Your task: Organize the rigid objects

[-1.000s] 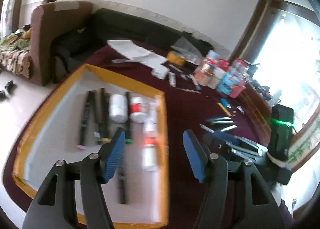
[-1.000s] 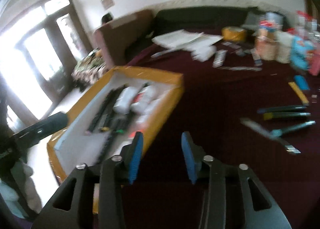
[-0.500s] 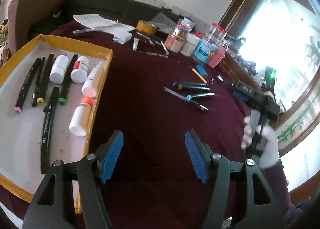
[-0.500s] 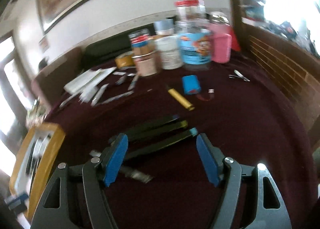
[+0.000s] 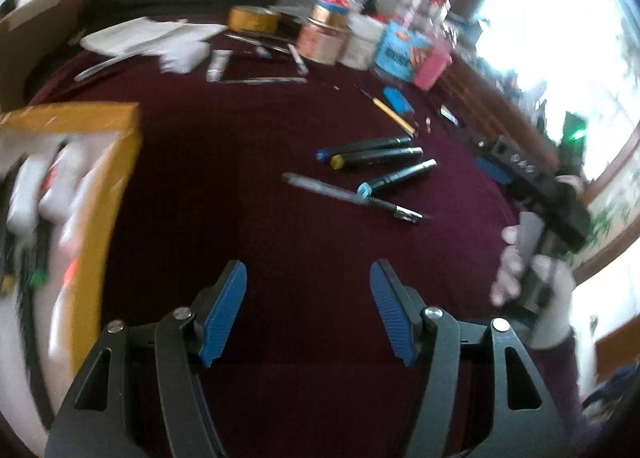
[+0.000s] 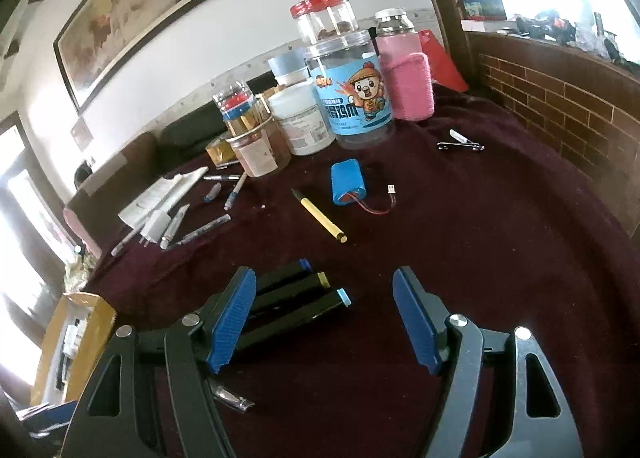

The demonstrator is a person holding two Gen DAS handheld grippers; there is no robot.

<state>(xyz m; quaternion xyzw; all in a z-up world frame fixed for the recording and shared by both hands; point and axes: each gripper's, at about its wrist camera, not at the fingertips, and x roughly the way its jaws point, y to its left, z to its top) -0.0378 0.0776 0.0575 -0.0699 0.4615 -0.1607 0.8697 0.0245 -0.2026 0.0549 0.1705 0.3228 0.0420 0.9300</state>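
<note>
Three black markers lie side by side on the maroon cloth: blue-capped (image 5: pixel 364 146), yellow-capped (image 5: pixel 376 158) and light-blue-capped (image 5: pixel 396 176). A silver pen (image 5: pixel 348 196) lies beside them. In the right wrist view the markers (image 6: pixel 296 298) lie just left of my open, empty right gripper (image 6: pixel 324 318). My left gripper (image 5: pixel 308 310) is open and empty above bare cloth. The yellow-rimmed tray (image 5: pixel 116 178) with bottles and markers is at the left; it also shows in the right wrist view (image 6: pixel 68 342). The right gripper (image 5: pixel 496 162) shows at the right of the left wrist view.
Jars and bottles (image 6: pixel 352 94) stand at the back of the table. A blue battery pack (image 6: pixel 348 188), a yellow pen (image 6: pixel 322 218), nail clippers (image 6: pixel 460 145) and small tubes (image 6: pixel 200 232) lie on the cloth. A brick ledge (image 6: pixel 560 98) runs along the right.
The left gripper has swung right from over the tray to the open cloth near the markers. The right gripper has turned from the tray and come in close over the three markers.
</note>
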